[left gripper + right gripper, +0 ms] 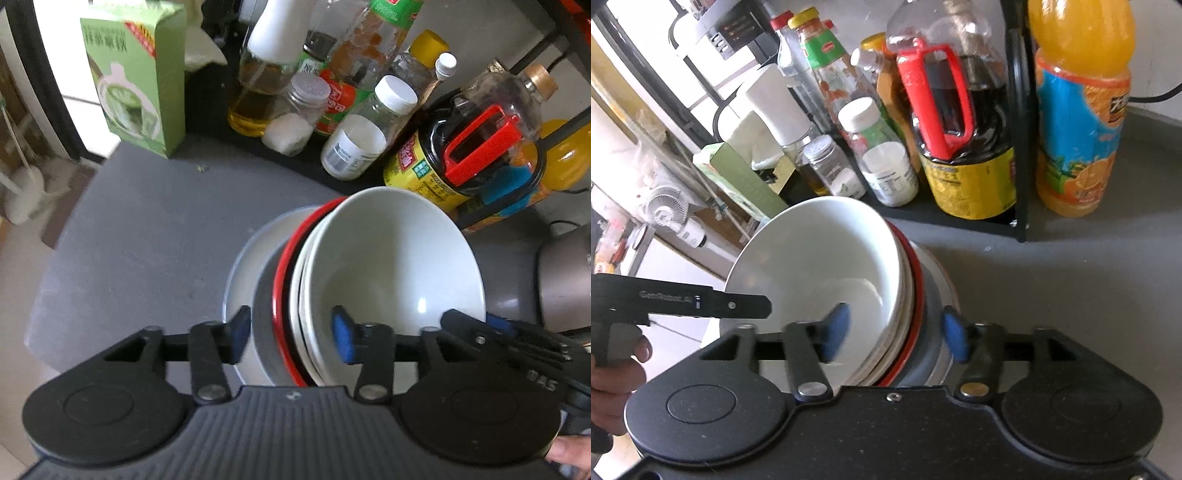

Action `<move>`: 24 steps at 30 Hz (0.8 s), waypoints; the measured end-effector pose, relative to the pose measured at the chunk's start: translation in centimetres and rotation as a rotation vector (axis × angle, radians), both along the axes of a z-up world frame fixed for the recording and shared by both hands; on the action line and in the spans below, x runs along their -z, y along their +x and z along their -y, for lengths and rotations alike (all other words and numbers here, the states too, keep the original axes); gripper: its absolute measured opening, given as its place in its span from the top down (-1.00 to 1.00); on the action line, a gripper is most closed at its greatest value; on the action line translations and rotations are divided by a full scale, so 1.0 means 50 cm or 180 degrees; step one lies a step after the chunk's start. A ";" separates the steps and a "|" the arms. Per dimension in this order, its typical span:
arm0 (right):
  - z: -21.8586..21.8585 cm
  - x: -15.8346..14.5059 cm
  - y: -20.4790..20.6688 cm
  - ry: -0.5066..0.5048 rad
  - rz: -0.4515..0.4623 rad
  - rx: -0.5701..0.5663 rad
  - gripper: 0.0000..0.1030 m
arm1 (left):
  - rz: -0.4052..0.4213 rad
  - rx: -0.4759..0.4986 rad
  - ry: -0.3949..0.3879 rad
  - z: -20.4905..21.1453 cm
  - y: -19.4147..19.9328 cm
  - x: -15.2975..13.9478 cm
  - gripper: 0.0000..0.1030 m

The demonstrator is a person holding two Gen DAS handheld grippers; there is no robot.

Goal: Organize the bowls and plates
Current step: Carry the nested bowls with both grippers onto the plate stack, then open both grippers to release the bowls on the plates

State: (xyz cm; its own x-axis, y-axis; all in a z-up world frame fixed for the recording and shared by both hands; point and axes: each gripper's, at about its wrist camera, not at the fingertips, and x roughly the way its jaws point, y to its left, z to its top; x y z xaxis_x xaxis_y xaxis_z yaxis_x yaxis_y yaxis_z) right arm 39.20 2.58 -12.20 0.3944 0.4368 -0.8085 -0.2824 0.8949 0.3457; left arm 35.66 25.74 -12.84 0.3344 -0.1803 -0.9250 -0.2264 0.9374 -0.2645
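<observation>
Left wrist view first: the stack of bowls (pixel 354 280) sits on the grey counter (pixel 140 236), nested white bowls with a red-rimmed one (pixel 286 258) among them, all resting on a white plate (pixel 240 280). The left gripper (pixel 291 334) straddles the stack's near edge, one blue pad outside the rims, the other inside the top white bowl (pixel 391 266); neither pad presses, so it's released. From the right wrist, the right gripper (pixel 895 332) does the same from the stack's other side: one pad inside the top bowl, one beside the grey bowl (pixel 934 317) lower down, a clear gap at both. Released too.

My read: the stack has been set down and both hands are letting go. The stack looks tilted in these views, though that may be the lens. To do this cleanly, draw each gripper straight back and up from the stack, keeping the inner pads off the top rim so nothing drags or tips. Just behind the stack stands the bottle rack (pixel 1019 206), so retreat away from it.
</observation>
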 end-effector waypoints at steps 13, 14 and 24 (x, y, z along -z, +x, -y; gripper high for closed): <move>0.033 -0.025 -0.023 0.0253 0.0220 0.0389 -0.74 | 0.0385 0.0238 0.0314 0.030 -0.008 -0.048 -0.60; 0.031 -0.026 -0.024 0.0222 0.0262 0.0358 -0.75 | 0.0423 0.0260 0.0327 0.033 -0.006 -0.051 -0.61; 0.058 -0.043 -0.052 0.0173 0.0373 0.0351 -0.80 | 0.0613 0.0052 0.0360 0.046 -0.015 -0.061 -0.76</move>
State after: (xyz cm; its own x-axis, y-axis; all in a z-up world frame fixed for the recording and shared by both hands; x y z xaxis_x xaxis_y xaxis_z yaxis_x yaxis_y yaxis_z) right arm 36.60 -0.32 -10.07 0.5325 0.4276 -0.7305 -0.2247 0.9035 0.3650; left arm 34.89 23.44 -9.80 0.5047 -0.0859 -0.8590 -0.1664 0.9667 -0.1945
